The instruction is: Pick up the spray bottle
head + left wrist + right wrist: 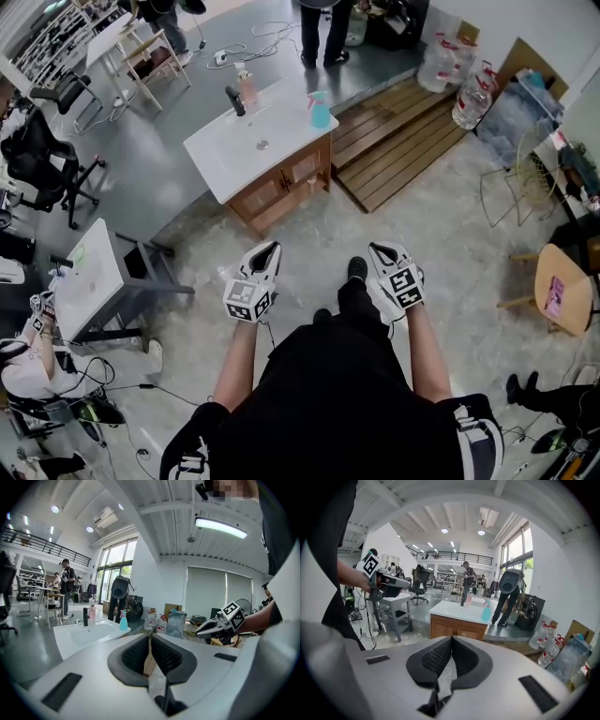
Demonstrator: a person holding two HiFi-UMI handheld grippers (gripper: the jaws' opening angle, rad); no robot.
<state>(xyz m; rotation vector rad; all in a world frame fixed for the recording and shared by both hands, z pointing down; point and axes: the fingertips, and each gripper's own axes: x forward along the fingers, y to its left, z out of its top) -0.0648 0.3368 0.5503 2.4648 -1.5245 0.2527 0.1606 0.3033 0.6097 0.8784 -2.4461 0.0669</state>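
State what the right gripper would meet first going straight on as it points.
Probably the wooden cabinet under the sink, straight past the right gripper's tips; the floor before it might come first, depth unclear.

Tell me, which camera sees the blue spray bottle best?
The head view. There the spray bottle stands in plain sight on the corner of the white sink counter. The left gripper view and the right gripper view show it too, but small and far away.
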